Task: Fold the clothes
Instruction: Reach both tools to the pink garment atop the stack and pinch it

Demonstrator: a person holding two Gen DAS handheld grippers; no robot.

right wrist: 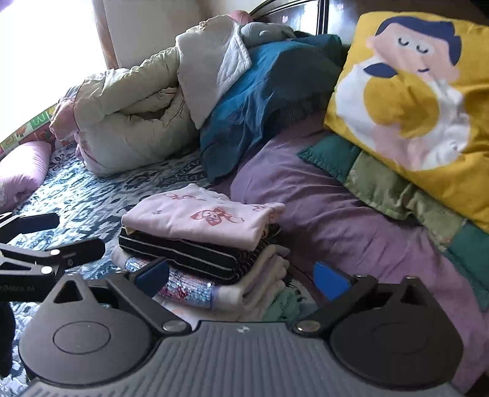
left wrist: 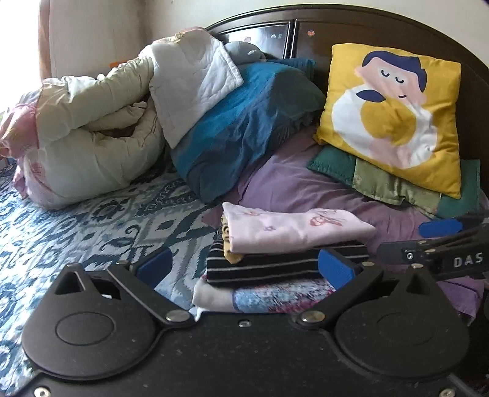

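Observation:
A stack of folded clothes sits on the bed. On top lies a folded pink printed garment (left wrist: 293,227) (right wrist: 201,218). Under it is a black striped garment (left wrist: 275,265) (right wrist: 195,255), then a blue-pink patterned one (left wrist: 275,294) (right wrist: 186,288) and white ones (right wrist: 262,287). My left gripper (left wrist: 244,268) is open and empty, just in front of the stack. My right gripper (right wrist: 241,276) is open and empty, its jaws on either side of the stack's near end. The right gripper also shows at the right of the left wrist view (left wrist: 440,241), and the left gripper at the left of the right wrist view (right wrist: 55,241).
The bed has a blue patterned cover (left wrist: 76,226). A purple pillow (right wrist: 336,213), a yellow cushion (left wrist: 394,116), a green cushion (left wrist: 382,180), a blue pillow (left wrist: 244,122) and a bundled cream quilt (left wrist: 101,137) lie against the dark headboard (left wrist: 382,27).

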